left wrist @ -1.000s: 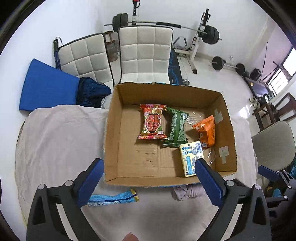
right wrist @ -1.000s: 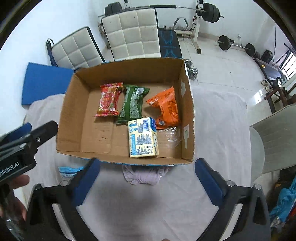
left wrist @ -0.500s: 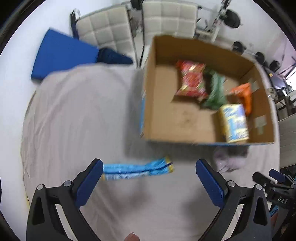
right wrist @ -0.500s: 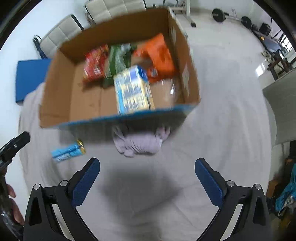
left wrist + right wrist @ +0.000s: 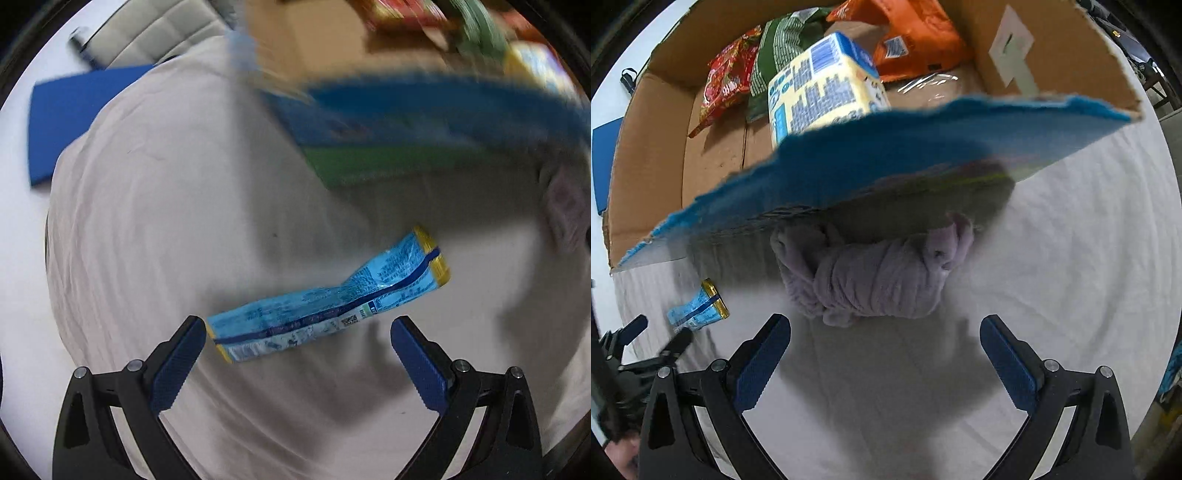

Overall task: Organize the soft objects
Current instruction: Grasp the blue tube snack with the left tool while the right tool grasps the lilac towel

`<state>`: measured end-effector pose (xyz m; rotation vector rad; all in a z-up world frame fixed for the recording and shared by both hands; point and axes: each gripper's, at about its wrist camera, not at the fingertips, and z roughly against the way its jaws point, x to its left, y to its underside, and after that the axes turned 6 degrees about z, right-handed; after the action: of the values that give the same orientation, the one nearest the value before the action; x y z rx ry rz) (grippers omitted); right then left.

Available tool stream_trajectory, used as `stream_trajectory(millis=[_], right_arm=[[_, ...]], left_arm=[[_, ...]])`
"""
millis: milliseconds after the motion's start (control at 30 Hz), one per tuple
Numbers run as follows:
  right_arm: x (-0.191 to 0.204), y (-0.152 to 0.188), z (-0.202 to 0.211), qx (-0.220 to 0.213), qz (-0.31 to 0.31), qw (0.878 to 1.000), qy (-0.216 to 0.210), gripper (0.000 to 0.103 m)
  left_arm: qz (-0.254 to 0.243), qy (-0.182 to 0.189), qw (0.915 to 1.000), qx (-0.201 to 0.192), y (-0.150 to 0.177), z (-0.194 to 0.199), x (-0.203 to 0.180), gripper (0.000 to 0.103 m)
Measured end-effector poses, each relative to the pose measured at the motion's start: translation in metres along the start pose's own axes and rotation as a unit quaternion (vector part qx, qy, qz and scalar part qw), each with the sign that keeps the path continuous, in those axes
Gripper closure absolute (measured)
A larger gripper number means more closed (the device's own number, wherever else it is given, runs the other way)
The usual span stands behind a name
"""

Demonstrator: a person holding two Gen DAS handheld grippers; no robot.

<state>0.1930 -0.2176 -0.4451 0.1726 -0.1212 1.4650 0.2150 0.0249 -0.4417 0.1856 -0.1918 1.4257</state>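
Blue-padded fingers of the left gripper (image 5: 296, 334) stand spread wide and hold nothing. Just ahead of them lies a light blue snack packet (image 5: 325, 301) with yellow ends, flat on the pale cloth (image 5: 155, 221) that covers the tabletop. Its near end sits close beside the left finger, while its far end runs up and away to the right of the gripper — the right finger does not touch it. Farther ahead, badly blurred, is the blue printed outer wall of the cardboard box (image 5: 424, 114).

In the right wrist view the right gripper (image 5: 885, 334) is likewise spread wide and empty. Directly ahead of its fingers, centred in the gap but beyond the tips, lies a rolled lilac cloth bundle (image 5: 871, 277) on the pale cloth, tucked against the foot of the box's near wall (image 5: 905, 162). Beyond that wall, inside the box, are a yellow and blue carton (image 5: 820, 92), a red packet (image 5: 727, 85), a green packet (image 5: 775, 62) and an orange packet (image 5: 912, 40).

Off to the left of the right gripper, the far end of the snack packet (image 5: 698, 308) shows again, with the left gripper's dark body (image 5: 639, 350) just beside it.
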Motion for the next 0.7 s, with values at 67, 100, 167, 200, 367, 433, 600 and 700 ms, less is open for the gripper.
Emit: stream_trajectory(millis=[67,100,167,200,367,433,600,700], right_arm=[[0.006,-0.001,-0.003,0.0,-0.004,1.0,-0.007,0.0],[0.01,-0.002,-0.006,0.0,-0.005,1.0,-0.004,0.0],[0.014,-0.005,-0.009,-0.001,-0.01,1.0,-0.004,0.0],[0.016,-0.008,-0.012,0.002,-0.014,1.0,-0.006,0.0],[0.019,-0.017,-0.025,0.01,-0.034,0.999,0.001,0.0],[0.02,-0.017,-0.027,0.007,-0.037,0.999,0.006,0.0],[0.017,-0.015,-0.027,0.006,-0.046,0.999,0.023,0.027],[0.013,-0.01,-0.028,0.01,-0.048,0.999,0.023,0.04]], left_arm=[[-0.032,0.002,0.9995,0.001,-0.001,-0.005,-0.01,0.0],[-0.043,0.003,0.9991,0.001,-0.002,-0.008,-0.014,0.0],[-0.062,0.006,0.9981,-0.001,-0.004,-0.011,-0.02,0.001],[-0.066,0.009,0.9977,-0.009,-0.004,-0.011,-0.021,0.006],[-0.076,0.039,0.9963,-0.006,-0.002,-0.009,-0.025,0.055],[-0.091,0.034,0.9952,-0.005,0.001,-0.007,-0.033,0.067],[-0.093,0.024,0.9954,-0.011,0.009,-0.005,-0.044,0.075],[-0.063,0.037,0.9973,-0.008,0.014,-0.003,-0.041,0.075]])
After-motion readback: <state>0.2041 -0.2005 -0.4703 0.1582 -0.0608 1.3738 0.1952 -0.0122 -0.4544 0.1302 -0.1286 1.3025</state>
